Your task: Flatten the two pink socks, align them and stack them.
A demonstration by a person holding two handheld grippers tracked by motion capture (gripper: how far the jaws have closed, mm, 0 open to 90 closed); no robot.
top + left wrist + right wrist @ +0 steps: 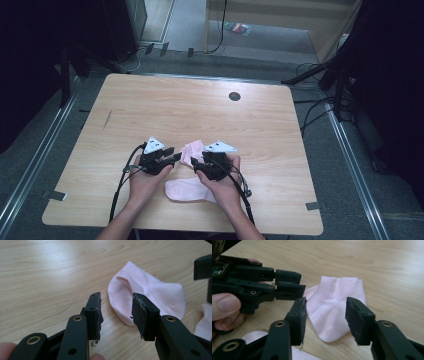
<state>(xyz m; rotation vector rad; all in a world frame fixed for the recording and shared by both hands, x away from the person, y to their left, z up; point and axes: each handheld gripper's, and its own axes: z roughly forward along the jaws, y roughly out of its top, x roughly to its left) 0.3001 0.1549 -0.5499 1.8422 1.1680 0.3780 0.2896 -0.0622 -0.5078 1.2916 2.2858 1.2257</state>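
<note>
On the wooden table (150, 105), the left gripper (174, 157) hovers just left of a pink sock (191, 151) — its jaws apart, nothing between them. The sock lies flat between both grippers. The right gripper (196, 163) sits just beside it, jaws apart too — empty. A second pink sock (182, 191) lies nearer the person.

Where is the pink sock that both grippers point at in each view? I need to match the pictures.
High view: the pink sock lies on the table's near half, between the left gripper and the right gripper.
Left gripper view: right of centre, beyond the open jaws.
Right gripper view: centre, behind the open jaws.
Shared landmark: the light wooden table.
</note>
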